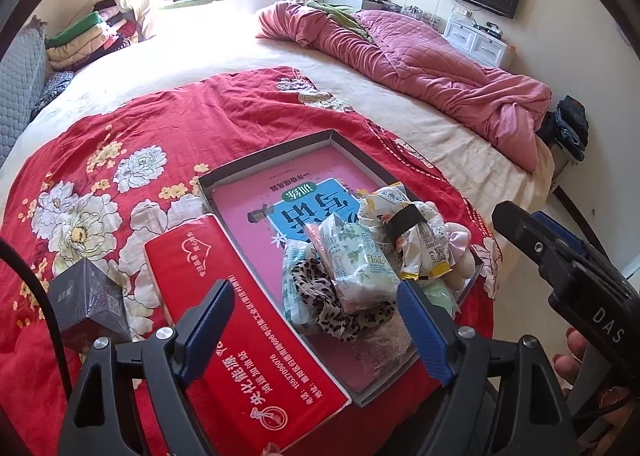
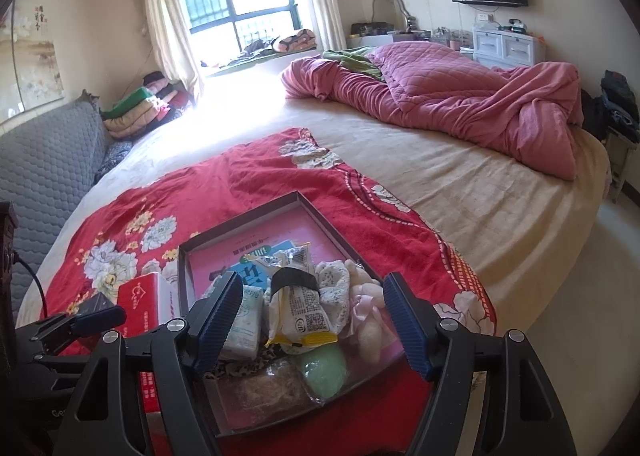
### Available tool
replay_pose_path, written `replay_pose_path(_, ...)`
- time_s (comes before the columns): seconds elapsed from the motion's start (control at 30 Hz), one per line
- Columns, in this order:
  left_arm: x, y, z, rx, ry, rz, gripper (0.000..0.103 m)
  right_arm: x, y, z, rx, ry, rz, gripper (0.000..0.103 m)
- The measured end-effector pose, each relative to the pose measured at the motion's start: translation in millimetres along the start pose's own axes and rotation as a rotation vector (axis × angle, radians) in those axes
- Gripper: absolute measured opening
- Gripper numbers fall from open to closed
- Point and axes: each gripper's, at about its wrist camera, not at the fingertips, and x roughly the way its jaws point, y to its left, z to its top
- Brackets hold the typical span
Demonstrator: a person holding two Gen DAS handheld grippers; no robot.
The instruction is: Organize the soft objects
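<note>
From my left wrist camera, the left gripper (image 1: 316, 320) hangs spread wide with nothing between its fingers. Just ahead of it lies the shallow box (image 1: 264, 154) on the red floral cloth (image 1: 120, 144) over the bed, and the soft objects sit heaped in the box's near corner: a leopard-print scrunchie (image 1: 340, 308), a green-patterned tissue pack (image 1: 352, 260) and a banded snack packet (image 1: 416, 232). A red tissue box (image 1: 224, 296) lies under the left finger, a dark small box (image 1: 90, 304) further left. From my right wrist camera, the right gripper (image 2: 316, 320) is also spread and empty, above the same heap; a pale green pouch (image 2: 324, 368) and white plush toy (image 2: 368, 304) lie between its fingers' line.
</note>
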Motion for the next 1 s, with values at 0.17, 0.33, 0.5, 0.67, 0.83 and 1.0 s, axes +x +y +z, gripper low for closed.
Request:
replay_pose_path(0.17,-15.9,9.2,-1.9,-0.01,-0.023,0.012,0.085,-15.8,15.7,0.2,0.039,-0.019,0.023,0.074)
replay_pose_path(0.33,-28.8,21.1,-7.1,-0.029,-0.035,0.023,0.085,-36.0,31.9,-4.6,0.053,-0.045,0.01,0.079)
replay_pose_path(0.5,-42.7,33.4,-15.0,-0.044,-0.047,0.038,0.085,-50.9,43.7,-14.2,0.038,-0.045,-0.015,0.079)
replay_pose_path(0.67,-57.8,42.0,-20.5,-0.053,-0.072,0.047,0.085,-63.7,58.9,-28.3,-0.013,-0.04,-0.019,0.079)
replay_pose_path(0.83,-67.2,46.5,-27.5,-0.055,-0.077,0.059,0.085,-76.0,68.0,-39.0,-0.038,-0.05,-0.026,0.079)
replay_pose_path(1.0,-77.7,49.3,-32.1,-0.052,-0.097,0.062,0.085,-83.2,68.2,-44.9,-0.054,-0.055,-0.05,0.079)
